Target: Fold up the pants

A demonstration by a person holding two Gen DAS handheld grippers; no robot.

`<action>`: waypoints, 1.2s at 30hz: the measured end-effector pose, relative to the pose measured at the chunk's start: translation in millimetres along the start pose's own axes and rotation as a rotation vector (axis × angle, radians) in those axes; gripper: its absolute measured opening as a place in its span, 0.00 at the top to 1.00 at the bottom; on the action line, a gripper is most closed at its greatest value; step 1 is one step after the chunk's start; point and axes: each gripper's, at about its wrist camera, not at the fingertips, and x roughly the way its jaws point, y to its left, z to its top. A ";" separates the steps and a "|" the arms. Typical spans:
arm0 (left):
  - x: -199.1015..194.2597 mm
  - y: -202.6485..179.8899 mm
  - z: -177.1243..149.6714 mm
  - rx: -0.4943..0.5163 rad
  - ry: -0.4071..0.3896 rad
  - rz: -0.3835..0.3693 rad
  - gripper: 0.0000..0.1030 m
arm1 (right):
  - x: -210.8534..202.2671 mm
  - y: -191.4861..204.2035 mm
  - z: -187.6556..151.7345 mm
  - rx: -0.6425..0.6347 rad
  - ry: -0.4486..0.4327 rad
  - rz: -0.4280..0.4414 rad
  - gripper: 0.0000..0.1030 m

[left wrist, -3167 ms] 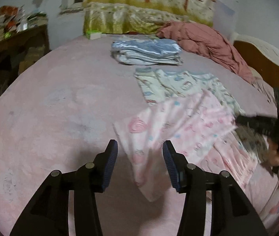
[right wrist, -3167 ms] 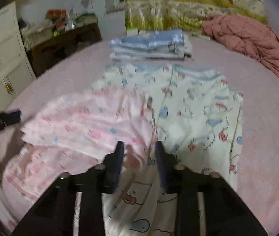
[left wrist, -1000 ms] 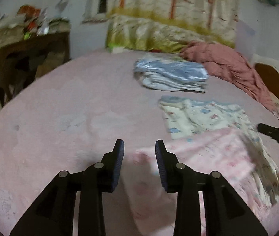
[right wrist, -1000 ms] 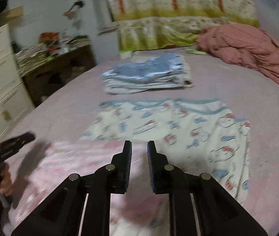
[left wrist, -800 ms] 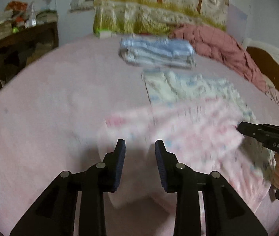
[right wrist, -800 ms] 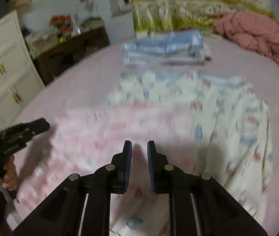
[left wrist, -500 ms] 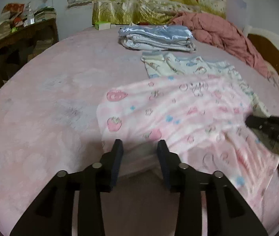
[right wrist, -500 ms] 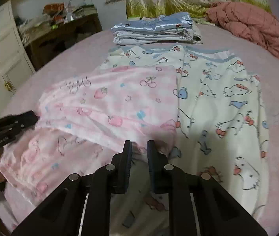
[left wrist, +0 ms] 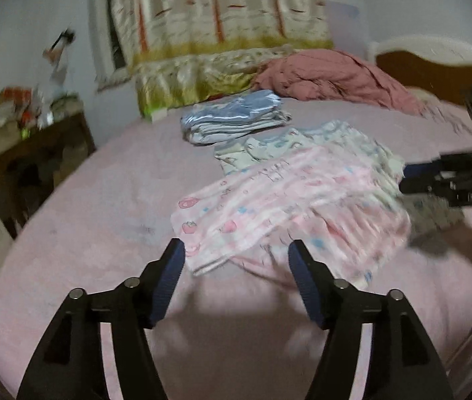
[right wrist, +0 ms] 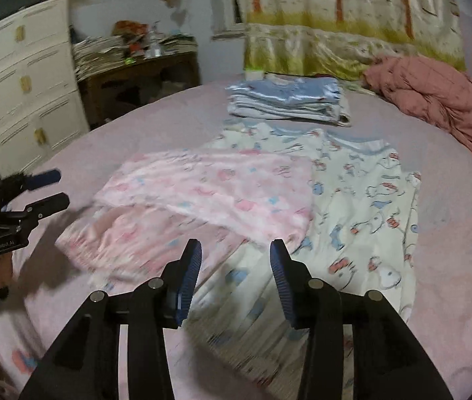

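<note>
The folded pink pants (left wrist: 289,200) lie on the bed (left wrist: 102,206) just beyond both grippers, long axis left to right, left gripper (left wrist: 234,260) and right gripper (right wrist: 234,260) having just released them, jaws empty.

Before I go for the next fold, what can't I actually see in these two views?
- Pink pants: print smeared by motion blur, left wrist view.
- White pyjamas: partly covered by the pink pants; near end blurred, right wrist view.
- Right claw: cut off by the frame edge, left wrist view.
</note>
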 end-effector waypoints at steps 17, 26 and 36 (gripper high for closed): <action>18.6 -56.5 -7.9 0.438 -0.014 0.011 0.37 | 15.7 56.1 -31.0 -0.381 0.121 -0.018 0.61; 13.0 -74.0 -23.8 0.533 -0.005 -0.054 0.37 | 18.5 46.8 -8.8 -0.234 0.093 0.062 0.93; 27.3 -73.5 -3.5 0.478 -0.021 -0.101 0.44 | 13.7 39.2 27.2 -0.148 0.051 0.054 0.93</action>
